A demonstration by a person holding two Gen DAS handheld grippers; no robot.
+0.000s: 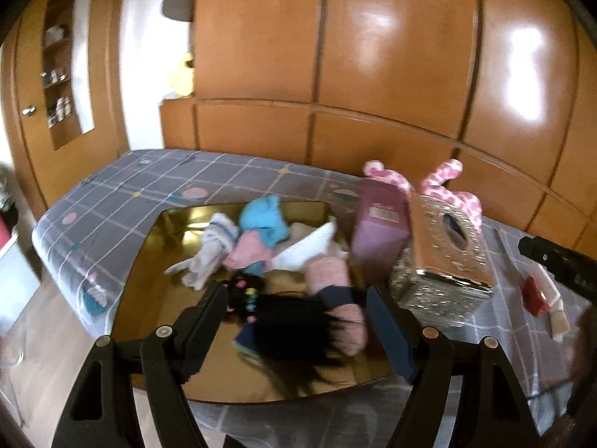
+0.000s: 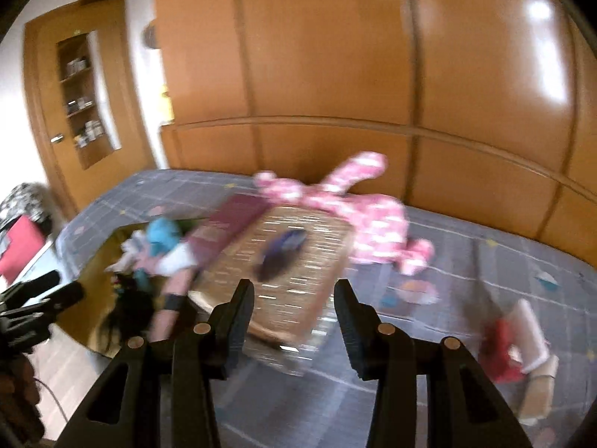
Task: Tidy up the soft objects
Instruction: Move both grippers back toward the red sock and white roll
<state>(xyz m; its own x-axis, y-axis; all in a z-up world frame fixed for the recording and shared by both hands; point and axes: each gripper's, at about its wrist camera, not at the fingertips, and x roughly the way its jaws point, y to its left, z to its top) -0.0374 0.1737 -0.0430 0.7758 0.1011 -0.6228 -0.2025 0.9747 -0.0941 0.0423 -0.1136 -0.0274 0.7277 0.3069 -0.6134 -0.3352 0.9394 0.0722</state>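
Note:
A gold tray (image 1: 156, 272) lies on the bed and holds a heap of soft things: a blue cloth (image 1: 263, 220), a white striped sock (image 1: 214, 246), a pink cloth (image 1: 248, 252), a doll with long black hair (image 1: 294, 330). My left gripper (image 1: 296, 298) is open and empty, its fingers on either side of the doll. My right gripper (image 2: 294, 291) is open and empty above a glittery tissue box (image 2: 294, 261). A pink spotted plush toy (image 2: 369, 216) lies behind the box. The left gripper shows in the right wrist view (image 2: 41, 298).
A purple box (image 1: 378, 220) stands between the tray and the tissue box (image 1: 446, 257). A red and white item (image 2: 518, 351) lies on the grey checked bedsheet (image 2: 466, 261) at the right. A wooden wardrobe (image 1: 373, 56) runs behind the bed.

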